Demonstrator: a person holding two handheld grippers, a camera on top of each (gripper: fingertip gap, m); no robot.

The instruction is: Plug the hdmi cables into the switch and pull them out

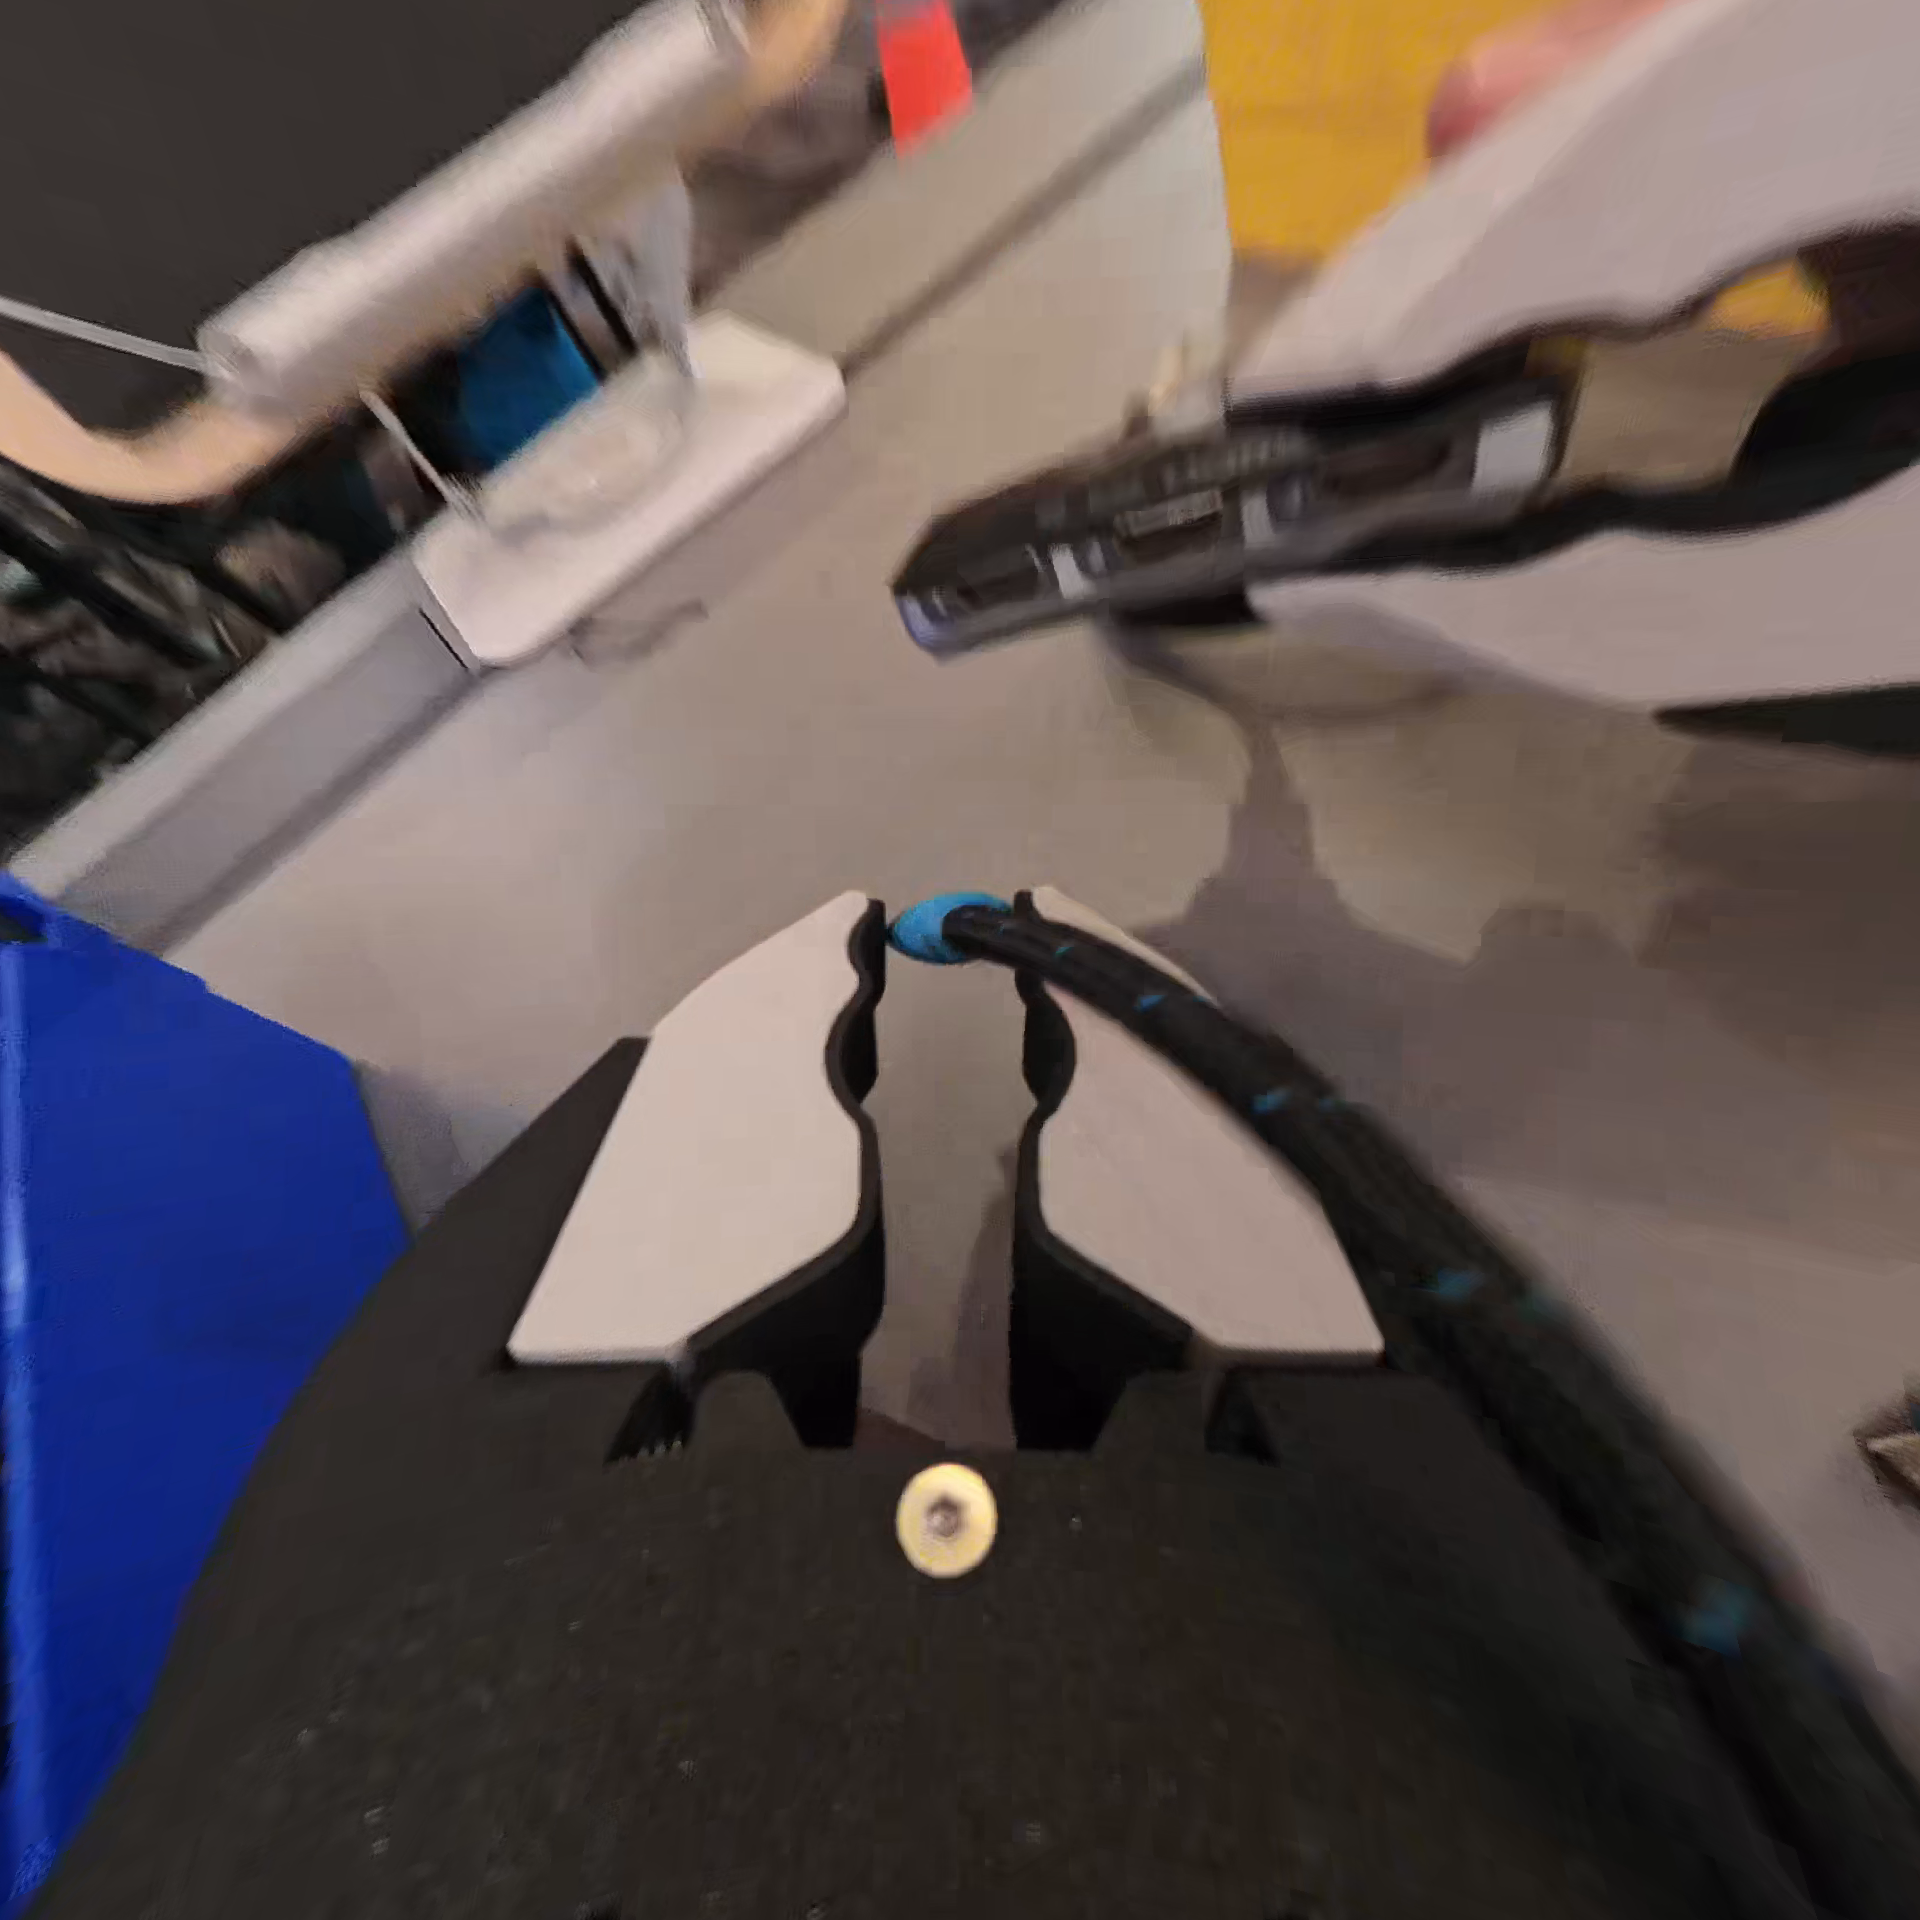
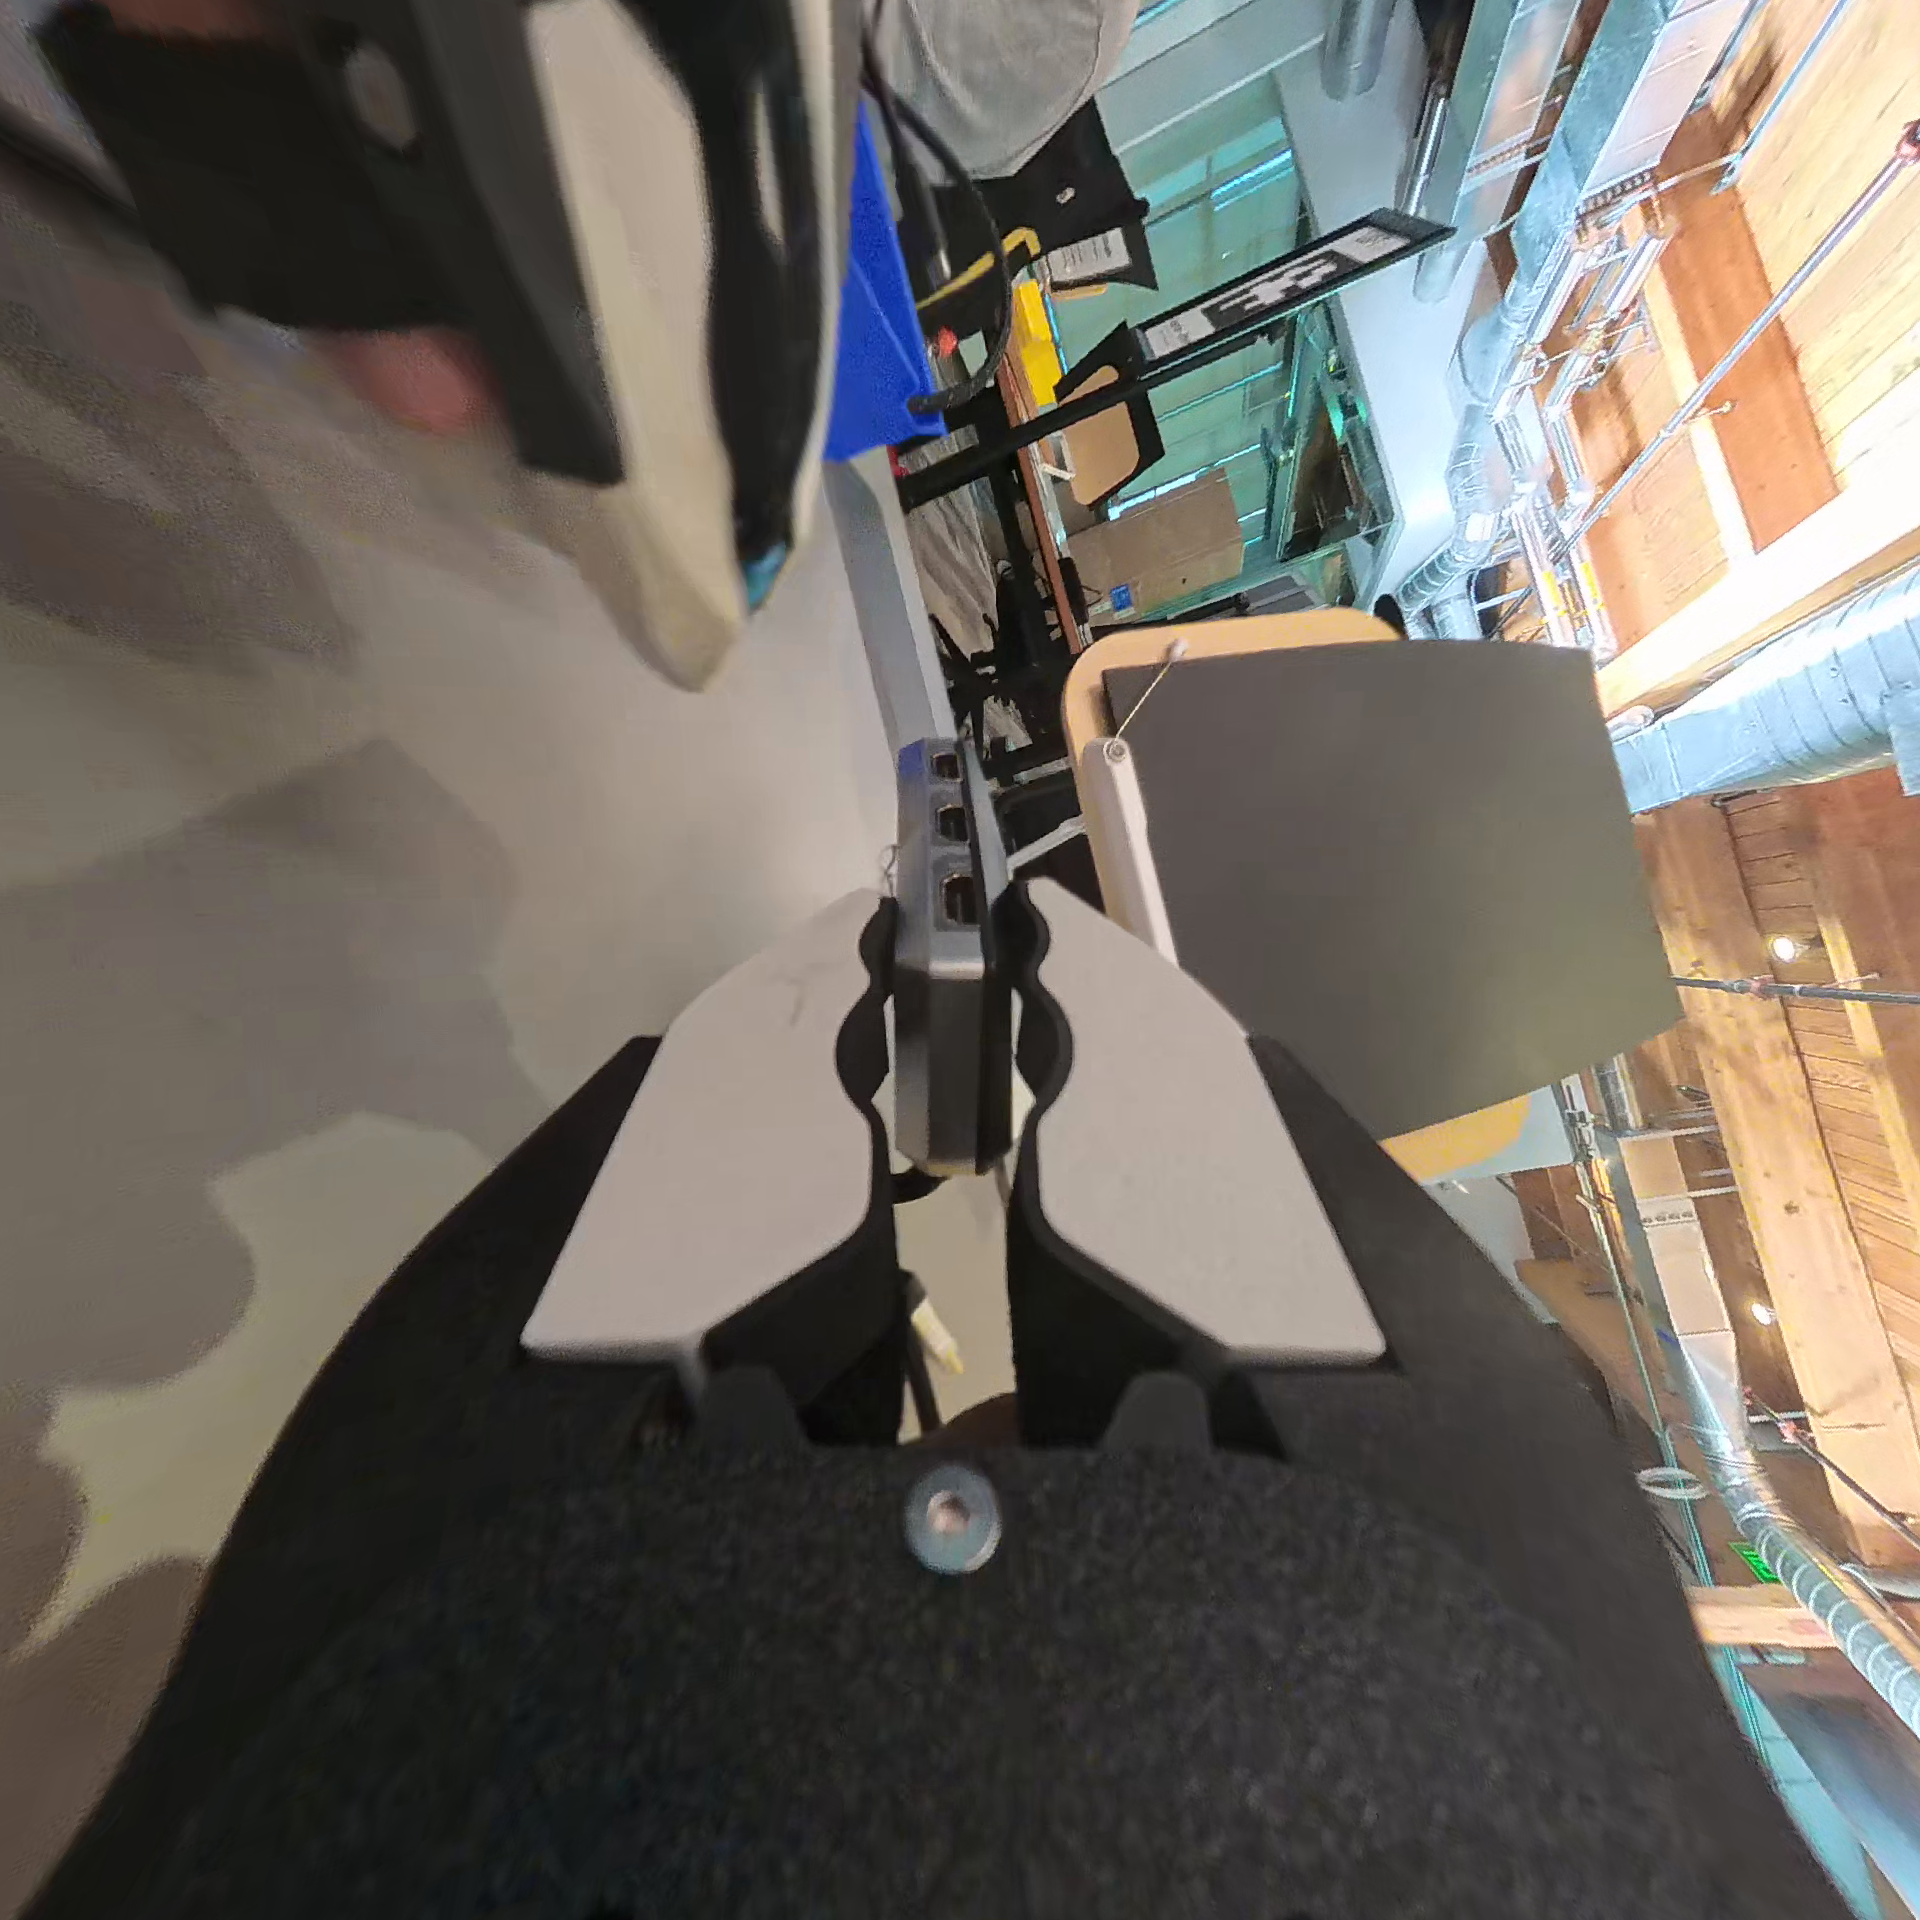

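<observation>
Plug-in step: my left gripper (image 1: 951,925) is clamped on the cable (image 1: 1278,1091) tip, my right gripper (image 2: 940,935) clamps the switch (image 2: 940,997) above the worktop (image 1: 727,790); next I align plug to port.

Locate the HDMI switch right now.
The HDMI switch is clamped between the right gripper fingers, off the grey table; the left wrist view shows it upper right, ports facing the left gripper.

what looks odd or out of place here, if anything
Nothing is spilled or visibly damaged. The one odd thing: the HDMI switch is off the table, clamped edge-on in the right gripper, its ports empty. The left gripper pinches the black braided HDMI cable at its blue collar; the plug is hidden.
</observation>
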